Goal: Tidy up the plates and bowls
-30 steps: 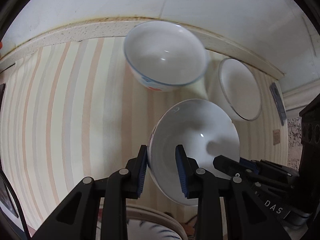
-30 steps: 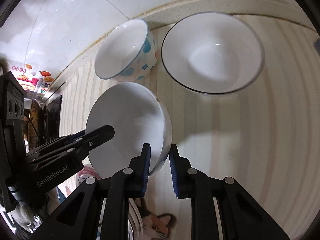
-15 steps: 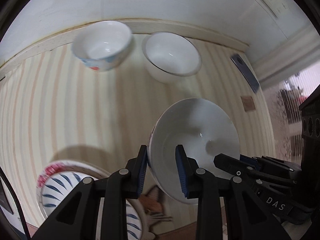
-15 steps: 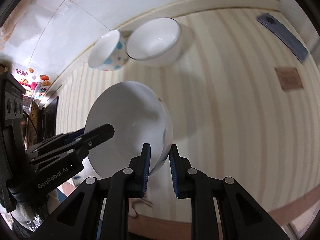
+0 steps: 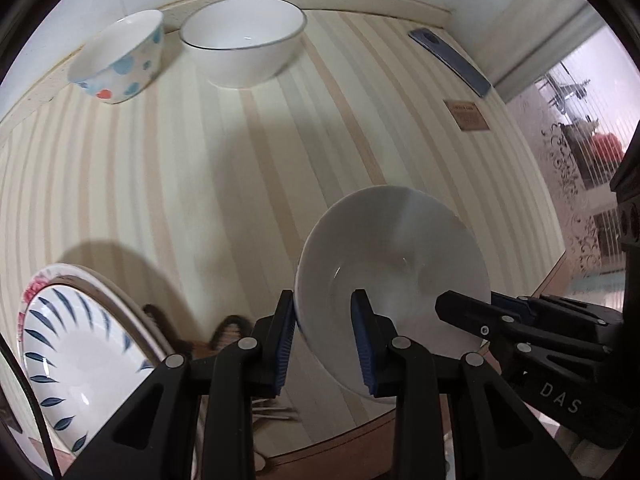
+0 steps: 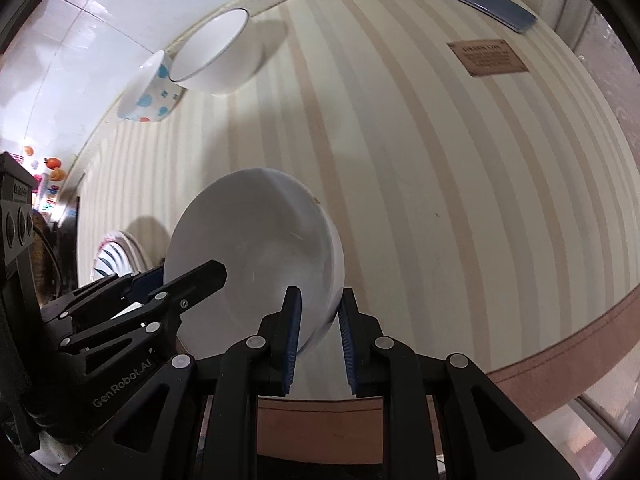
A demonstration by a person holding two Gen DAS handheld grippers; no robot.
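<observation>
Both grippers pinch opposite rims of one plain white bowl (image 5: 394, 258), held tilted above the striped table (image 5: 200, 168). The left gripper (image 5: 324, 340) and right gripper (image 6: 318, 334) each clamp its wall. A dotted bowl (image 5: 120, 60) and a dark-rimmed bowl (image 5: 244, 36) sit by the far wall.

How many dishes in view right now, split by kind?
Bowls: 3 (plain white bowl held by both tools, dotted bowl, dark-rimmed white bowl)
Plates: 2, stacked (blue-leaf plate on a red-patterned plate)
Total: 5
</observation>
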